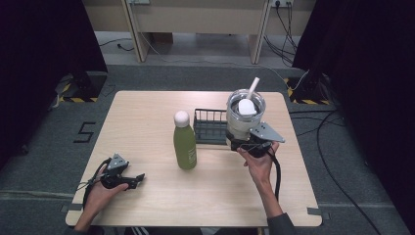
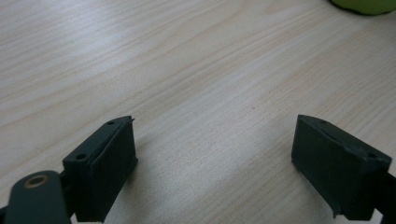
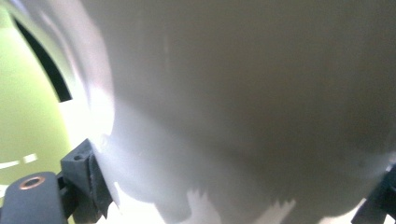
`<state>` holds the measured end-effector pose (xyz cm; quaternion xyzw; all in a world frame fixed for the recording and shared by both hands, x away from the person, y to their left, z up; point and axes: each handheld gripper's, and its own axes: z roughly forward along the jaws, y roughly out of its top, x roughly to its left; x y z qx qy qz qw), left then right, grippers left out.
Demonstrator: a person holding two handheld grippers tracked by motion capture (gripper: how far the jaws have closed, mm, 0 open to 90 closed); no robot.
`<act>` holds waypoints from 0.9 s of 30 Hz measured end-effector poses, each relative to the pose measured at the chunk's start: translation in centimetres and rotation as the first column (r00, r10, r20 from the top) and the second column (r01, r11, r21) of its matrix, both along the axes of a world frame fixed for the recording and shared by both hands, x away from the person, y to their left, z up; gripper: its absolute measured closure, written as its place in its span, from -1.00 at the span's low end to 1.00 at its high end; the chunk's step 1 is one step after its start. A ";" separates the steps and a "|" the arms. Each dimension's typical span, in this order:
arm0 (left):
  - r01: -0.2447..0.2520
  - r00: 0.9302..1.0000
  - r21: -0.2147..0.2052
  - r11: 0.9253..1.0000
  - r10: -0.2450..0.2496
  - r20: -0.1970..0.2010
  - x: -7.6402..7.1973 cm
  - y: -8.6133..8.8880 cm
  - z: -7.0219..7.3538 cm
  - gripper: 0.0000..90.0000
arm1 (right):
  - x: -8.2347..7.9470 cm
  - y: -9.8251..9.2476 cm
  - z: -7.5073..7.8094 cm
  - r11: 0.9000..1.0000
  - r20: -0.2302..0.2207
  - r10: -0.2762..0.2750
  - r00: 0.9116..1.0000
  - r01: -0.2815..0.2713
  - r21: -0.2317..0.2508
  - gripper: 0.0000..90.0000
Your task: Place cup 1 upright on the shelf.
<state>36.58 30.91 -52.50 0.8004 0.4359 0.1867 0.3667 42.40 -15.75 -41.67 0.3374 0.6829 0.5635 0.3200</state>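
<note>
The right gripper point(image 1: 243, 138) is clamped on the lower body of a clear round glass jar point(image 1: 244, 115) with a white spoon point(image 1: 248, 100) standing in it, the jar held upright above the right half of the light wooden table point(image 1: 147, 112), just in front of the right end of a small black wire rack point(image 1: 210, 126); in the right gripper view its black jaws press against the jar's blurred wall on either side. The left gripper point(image 1: 138, 178) rests low at the table's near left corner, jaws spread wide with bare wood between them, well apart from the green bottle with a white round cap point(image 1: 184, 142) standing upright mid-table, just left of the rack.
</note>
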 end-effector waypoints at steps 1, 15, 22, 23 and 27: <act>0.000 1.000 0.000 1.000 0.000 0.000 0.0 0.0 0.0 -0.71 | 0.1 -0.2 0.0 1.000 0.000 -0.006 1.000 0.006 0.002 -0.75; 0.000 1.000 -0.001 1.000 0.000 0.000 0.0 0.0 0.0 -0.71 | 2.5 -1.1 2.1 0.998 0.016 -0.055 0.998 0.055 -0.009 -0.75; 0.000 1.000 -0.001 1.000 0.000 0.000 0.0 0.0 0.0 -0.71 | 4.2 -0.8 2.5 0.997 0.012 -0.074 0.997 0.074 -0.025 -0.75; 0.000 1.000 -0.001 1.000 0.000 0.000 0.0 0.0 0.0 -0.71 | 4.4 -0.8 2.5 0.997 0.012 -0.073 0.997 0.073 -0.026 -0.75; 0.000 1.000 -0.001 1.000 0.000 0.000 0.0 0.0 0.0 -0.71 | 5.3 -0.4 2.4 0.996 0.014 -0.085 0.996 0.085 -0.024 -0.75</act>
